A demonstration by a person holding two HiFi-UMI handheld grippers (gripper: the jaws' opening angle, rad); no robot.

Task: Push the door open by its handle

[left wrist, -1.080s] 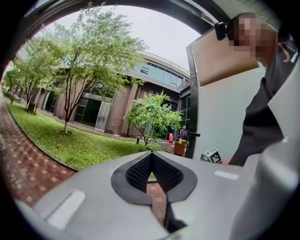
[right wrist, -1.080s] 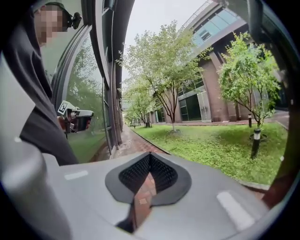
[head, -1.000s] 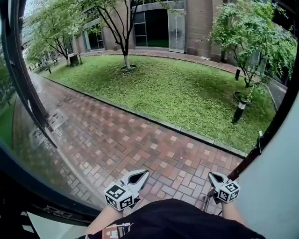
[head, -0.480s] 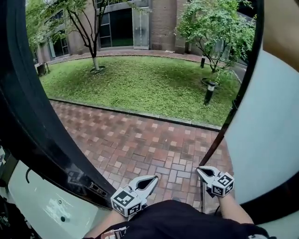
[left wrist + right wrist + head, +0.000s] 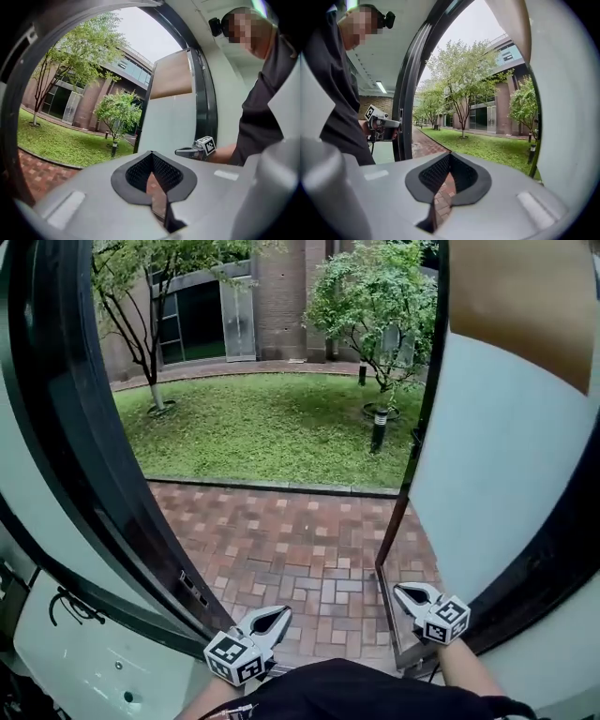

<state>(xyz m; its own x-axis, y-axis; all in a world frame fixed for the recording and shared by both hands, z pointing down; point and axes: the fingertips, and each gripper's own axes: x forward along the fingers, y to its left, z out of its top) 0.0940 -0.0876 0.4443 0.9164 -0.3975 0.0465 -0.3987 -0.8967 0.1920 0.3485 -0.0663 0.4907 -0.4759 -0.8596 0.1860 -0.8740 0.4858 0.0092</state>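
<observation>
Two grey plastic two-jaw tools: the left gripper [image 5: 281, 612] and the right gripper [image 5: 400, 590], each carrying one black-and-white marker cube.

One frosted white door panel [image 5: 487, 474] with a black edge stands just right of the right gripper. One curved black door frame [image 5: 84, 456] stands left of the left gripper.

Ahead of both grippers:
- one red brick pavement [image 5: 300, 540]
- one green lawn [image 5: 262, 437]
- two leafy green trees, the left tree [image 5: 127, 263] and the right tree [image 5: 370, 292]
- two short dark bollards, the nearer bollard [image 5: 379, 430] and the farther bollard [image 5: 362, 373]
- one brown brick building [image 5: 281, 287]
</observation>
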